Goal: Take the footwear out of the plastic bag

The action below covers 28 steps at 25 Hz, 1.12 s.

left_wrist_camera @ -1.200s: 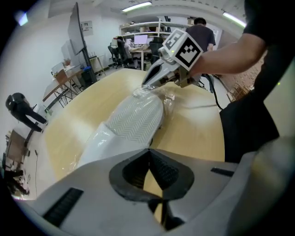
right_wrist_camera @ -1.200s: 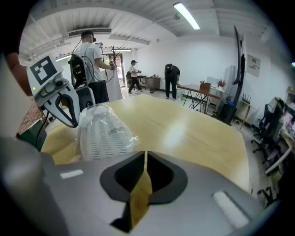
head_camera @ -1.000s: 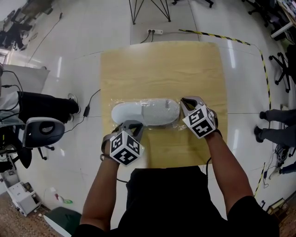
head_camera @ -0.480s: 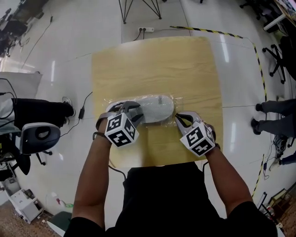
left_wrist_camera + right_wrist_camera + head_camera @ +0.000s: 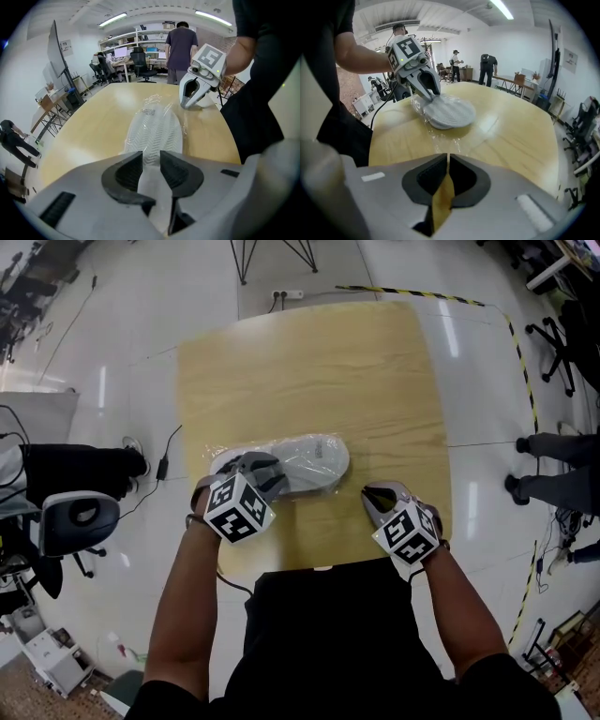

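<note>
A white shoe lies sole-up inside a clear plastic bag on the wooden table. My left gripper sits over the shoe's left end. Its jaws have just been closing, and in the left gripper view the shoe fills the gap between them. My right gripper is to the right of the shoe, near the table's front edge. Its jaws are shut, and crinkled bag film runs from the shoe right up to their tips.
A person's legs stand on the floor to the right, an office chair to the left. Yellow-black tape marks the floor behind the table. Other people stand far across the room.
My right gripper has drawn back from the bag's right end toward the near table edge. My left gripper has moved from in front of the shoe onto its left end.
</note>
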Tool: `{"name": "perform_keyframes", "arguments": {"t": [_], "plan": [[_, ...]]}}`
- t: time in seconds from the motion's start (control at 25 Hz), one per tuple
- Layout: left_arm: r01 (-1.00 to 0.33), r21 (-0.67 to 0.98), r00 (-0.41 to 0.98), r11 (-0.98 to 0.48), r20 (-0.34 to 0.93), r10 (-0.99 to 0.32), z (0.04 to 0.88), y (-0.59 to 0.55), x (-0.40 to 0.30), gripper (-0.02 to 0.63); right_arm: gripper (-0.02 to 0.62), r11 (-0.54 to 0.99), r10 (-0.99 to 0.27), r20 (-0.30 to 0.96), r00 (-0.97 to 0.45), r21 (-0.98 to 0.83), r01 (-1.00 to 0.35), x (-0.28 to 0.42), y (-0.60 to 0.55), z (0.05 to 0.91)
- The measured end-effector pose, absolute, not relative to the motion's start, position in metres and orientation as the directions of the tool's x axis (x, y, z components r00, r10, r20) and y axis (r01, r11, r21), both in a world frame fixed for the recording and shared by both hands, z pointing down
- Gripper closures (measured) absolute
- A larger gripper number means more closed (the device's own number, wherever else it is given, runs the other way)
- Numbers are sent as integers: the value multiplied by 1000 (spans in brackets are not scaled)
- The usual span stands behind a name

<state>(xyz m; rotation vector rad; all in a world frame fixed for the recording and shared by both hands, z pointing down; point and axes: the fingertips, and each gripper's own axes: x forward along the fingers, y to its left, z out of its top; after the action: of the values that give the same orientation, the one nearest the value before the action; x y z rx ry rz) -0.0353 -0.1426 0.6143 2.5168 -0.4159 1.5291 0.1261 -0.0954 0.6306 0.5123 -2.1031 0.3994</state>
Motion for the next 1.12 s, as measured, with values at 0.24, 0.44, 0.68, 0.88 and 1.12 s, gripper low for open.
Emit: {"name": "perform_keyframes", "arguments": {"t": [0.24, 0.44, 0.68, 0.88, 1.12], "plan": [[-226, -7, 433, -974, 895, -107, 607, -121, -36, 468, 471, 600, -251, 710, -657, -419, -682, 137, -96, 585], [-186, -28, 481, -982, 869, -115, 593, -114, -28, 440, 313, 189, -260, 449, -855, -845, -501, 81, -100, 566], [-138, -32, 482, -990, 871, -96, 591, -101, -27, 430, 473, 83, -239, 463, -853, -866, -493, 58, -91, 598], [-150, -32, 502, -988, 859, -104, 581, -98, -33, 430, 591, 96, -204, 107, -973, -987, -128, 49, -88, 572], [-156, -7, 507, -988, 858, -86, 570, -92, -41, 431, 370, 206, -142, 183, -973, -956, -209, 67, -83, 577]]}}
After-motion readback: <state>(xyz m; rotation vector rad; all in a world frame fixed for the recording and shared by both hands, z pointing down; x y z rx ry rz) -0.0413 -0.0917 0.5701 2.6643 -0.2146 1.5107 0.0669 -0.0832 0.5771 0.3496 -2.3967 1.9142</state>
